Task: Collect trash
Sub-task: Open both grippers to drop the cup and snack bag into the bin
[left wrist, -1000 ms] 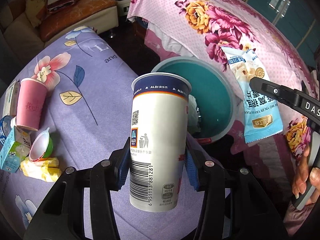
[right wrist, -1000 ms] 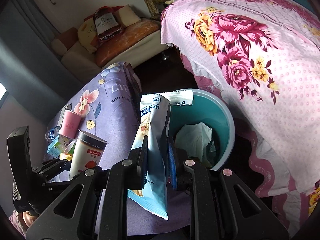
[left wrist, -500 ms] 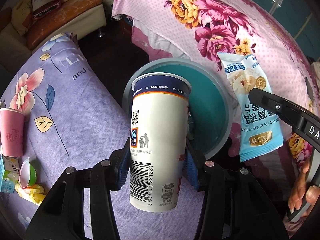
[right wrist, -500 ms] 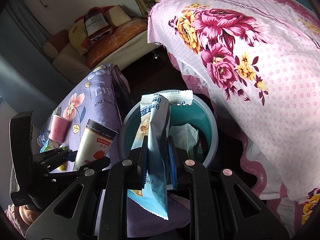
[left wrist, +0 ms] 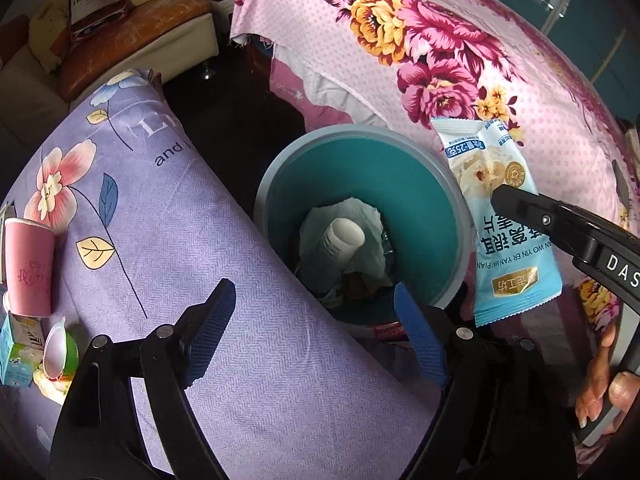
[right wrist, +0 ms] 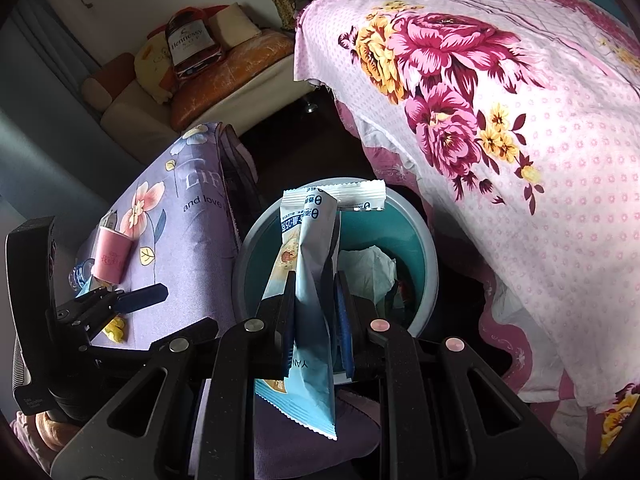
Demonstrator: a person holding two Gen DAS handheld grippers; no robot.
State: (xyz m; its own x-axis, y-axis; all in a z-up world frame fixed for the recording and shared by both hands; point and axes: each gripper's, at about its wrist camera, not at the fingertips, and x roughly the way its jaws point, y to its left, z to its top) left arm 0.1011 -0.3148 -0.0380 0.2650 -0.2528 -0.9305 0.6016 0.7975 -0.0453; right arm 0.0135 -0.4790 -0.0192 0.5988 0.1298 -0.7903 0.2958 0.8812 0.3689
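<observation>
Dropped from the left tongs [left wrist: 312,332], the white cup [left wrist: 343,240] now lies in the teal bin [left wrist: 440,216] on crumpled paper [left wrist: 360,256]. Those tongs have just been opening and stand wide and empty above the bin's near rim. Beside them, the right tongs [right wrist: 316,312] pinch a blue snack packet [right wrist: 308,280] over the bin. A pink cup [left wrist: 28,268] stands on the purple-clothed counter [left wrist: 256,360].

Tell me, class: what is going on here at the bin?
A person is clearing trash with a gripper in each hand. The left gripper has just been opening and stands empty over the teal bin; a white cup lies inside on crumpled paper. The right gripper is shut on a blue snack packet, held above the bin. A pink cup and other litter wait on the purple cloth.
</observation>
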